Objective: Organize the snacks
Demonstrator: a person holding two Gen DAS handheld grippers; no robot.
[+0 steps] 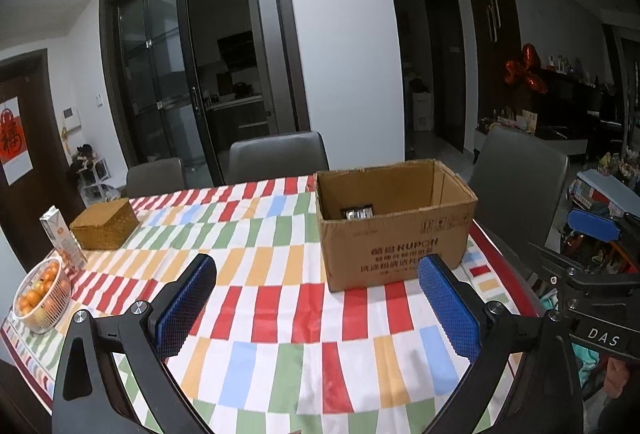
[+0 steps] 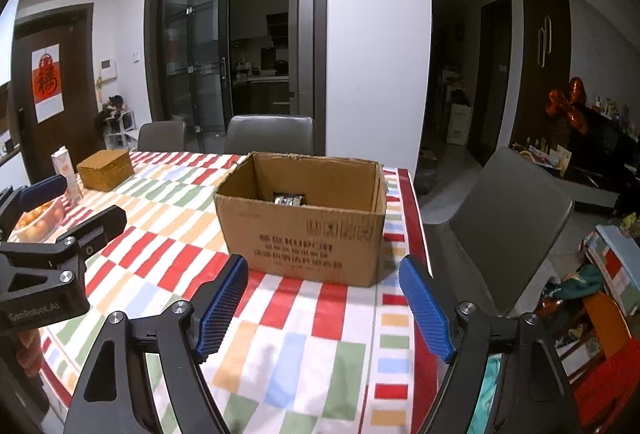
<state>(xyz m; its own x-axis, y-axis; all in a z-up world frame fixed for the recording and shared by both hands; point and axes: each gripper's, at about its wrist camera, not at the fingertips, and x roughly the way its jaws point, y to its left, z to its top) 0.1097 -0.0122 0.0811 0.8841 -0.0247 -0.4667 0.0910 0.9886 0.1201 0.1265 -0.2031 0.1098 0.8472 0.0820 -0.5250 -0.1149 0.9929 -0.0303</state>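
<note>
An open brown cardboard box (image 1: 400,234) stands on the chequered tablecloth at the table's right side; it also shows in the right wrist view (image 2: 304,230). Dark snack packets (image 1: 357,213) lie at its bottom, seen too in the right wrist view (image 2: 287,199). My left gripper (image 1: 316,298) is open and empty, held above the cloth in front of the box. My right gripper (image 2: 322,298) is open and empty, just in front of the box's near wall. The left gripper also shows at the left of the right wrist view (image 2: 60,201).
A woven box (image 1: 105,224), a drink carton (image 1: 60,234) and a basket of oranges (image 1: 40,294) sit at the table's left end. Grey chairs (image 1: 276,155) stand behind the table and at its right (image 2: 508,226). The table's right edge (image 2: 414,234) runs close to the box.
</note>
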